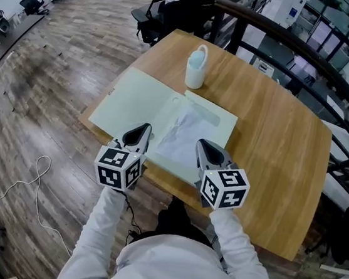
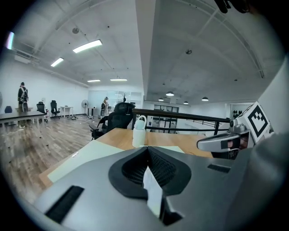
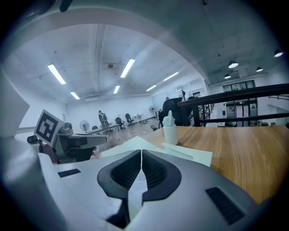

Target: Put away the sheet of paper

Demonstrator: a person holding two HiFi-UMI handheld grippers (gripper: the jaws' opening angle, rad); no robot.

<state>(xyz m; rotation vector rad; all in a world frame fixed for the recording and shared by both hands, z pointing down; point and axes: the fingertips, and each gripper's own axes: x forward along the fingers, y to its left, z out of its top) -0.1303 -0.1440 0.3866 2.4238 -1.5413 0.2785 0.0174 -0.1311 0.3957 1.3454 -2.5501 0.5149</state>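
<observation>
A: While the sheet of paper (image 1: 184, 134) is pinched at its near edge like this, how far along would you say we are?

B: Early, I think. The sheet lies over the right leaf of the open green folder (image 1: 128, 101), near the front of the counter (image 1: 273, 154). The left gripper (image 1: 142, 132) is clenched on its seven o'clock corner and the right gripper (image 1: 206, 147) on its five o'clock corner. Each gripper view shows a white strip of paper nipped between closed jaws.

A: So grasped, but not stowed?

B: That's my reading. Whether it goes under the flap on that leaf, I cannot tell. The folder is open, so sliding the sheet in and closing the cover seem left.

A: Anything in the way?

B: A white bottle (image 1: 196, 68) stands at twelve o'clock from the sheet, at the folder's far edge, and could be nudged if the sheet is pushed forward. The left leaf, at nine o'clock, is bare. Further out are a dark chair (image 1: 171, 9) at twelve and a railing (image 1: 287, 42) at two o'clock, both off the counter.
</observation>
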